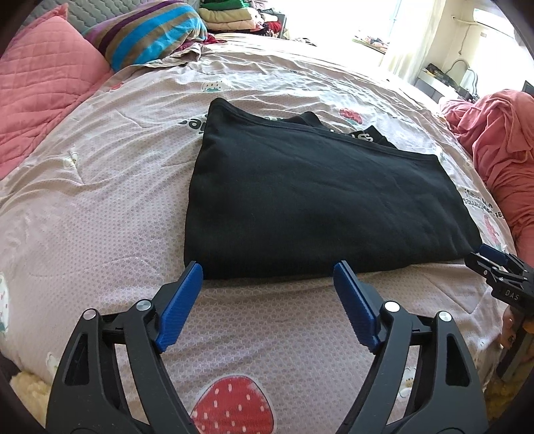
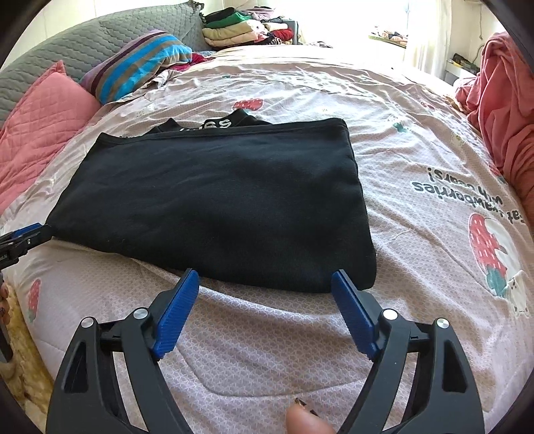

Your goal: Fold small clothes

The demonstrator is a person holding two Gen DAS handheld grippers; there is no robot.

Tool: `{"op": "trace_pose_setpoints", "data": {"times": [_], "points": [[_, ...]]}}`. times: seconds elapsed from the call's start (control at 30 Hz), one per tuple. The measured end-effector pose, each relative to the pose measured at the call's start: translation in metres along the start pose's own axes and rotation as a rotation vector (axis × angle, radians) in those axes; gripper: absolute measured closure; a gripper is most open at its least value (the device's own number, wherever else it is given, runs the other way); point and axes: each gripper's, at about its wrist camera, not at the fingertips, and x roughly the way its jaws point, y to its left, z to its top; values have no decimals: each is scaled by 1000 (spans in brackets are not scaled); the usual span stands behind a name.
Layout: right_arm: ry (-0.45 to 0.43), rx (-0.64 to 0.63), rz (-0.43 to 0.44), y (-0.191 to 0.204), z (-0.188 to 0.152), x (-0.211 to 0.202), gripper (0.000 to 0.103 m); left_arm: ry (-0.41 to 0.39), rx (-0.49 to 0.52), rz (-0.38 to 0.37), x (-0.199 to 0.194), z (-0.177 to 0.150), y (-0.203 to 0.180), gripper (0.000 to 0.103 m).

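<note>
Sunlit bedroom, w/ a wide bed under a pale strawberry-print quilt: that was our work surface. We held two grippers low at the near edge of one folded black garment, which lay flat mid-bed, its white-lettered collar band poking out at the far side.

Our left gripper stood w/ jaws wide, nothing between them, blue pads just short of the garment's near-left corner. Our right gripper matched it: jaws wide, empty, tips at the near-right corner, apparently not touching the fabric. Each gripper showed at the edge of the other's view.

Around the work: one pink quilted pillow and one striped blue-and-brown pillow at far left, a grey quilted headboard behind them, one stack of folded clothes at the far end, and one heap of pink fabric along the right side. Nothing lay between grippers and garment. Bare quilt ran open on all four sides of it, widest to the right in the right wrist view. A fingertip showed at the bottom of that view.
</note>
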Motion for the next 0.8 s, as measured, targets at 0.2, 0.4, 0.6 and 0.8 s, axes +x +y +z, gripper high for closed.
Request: {"op": "trace_pose_setpoints", "data": {"times": [0.2,0.4,0.6,0.8], "points": [[-22,-7,-6,3,-1,-9,14,-12,12,2,-9,-3,-4,17],[-47,-20,2,8,-1,-18,7,-17,4,-6,-17,-5,-5,10],[-73,-25,7,12,0,-27,5,-26,7,4,-24,-7,-5,10],[-97,-42,12,19,1,-35,5,-33,4,9,-29,-9,-4,10]]}}
